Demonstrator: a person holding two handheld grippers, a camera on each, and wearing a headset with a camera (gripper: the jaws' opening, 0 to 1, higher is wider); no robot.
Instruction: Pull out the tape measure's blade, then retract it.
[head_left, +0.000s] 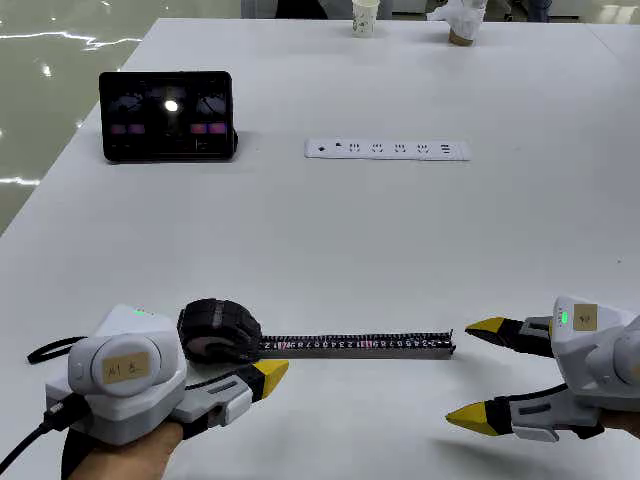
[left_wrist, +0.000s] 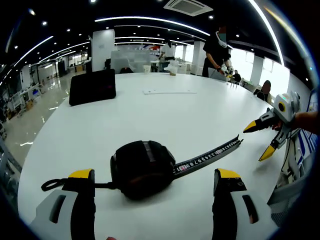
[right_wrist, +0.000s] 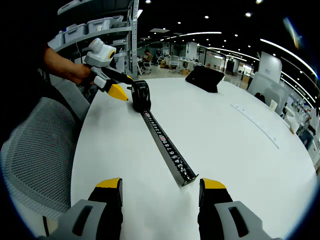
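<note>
On the desk (head_left: 400, 240) the tape measure (head_left: 218, 330) lay near left between our spread left tongs (left_wrist: 154, 174), its blade (head_left: 360, 345) run out rightward, tip (head_left: 449, 346) just short of our right tongs (head_left: 475, 371), likewise agape and empty. To retract well, we judged we should clamp the tape measure, pinch the tip and feed it back slowly.

We work in a big open-plan office: a long white table (head_left: 400, 240), a mesh chair (right_wrist: 35, 150), shelves of storage bins (right_wrist: 95, 25), strip lights (left_wrist: 150, 20) overhead, a glossy floor (head_left: 40, 60) and rows of desks (right_wrist: 172, 62) behind.
</note>
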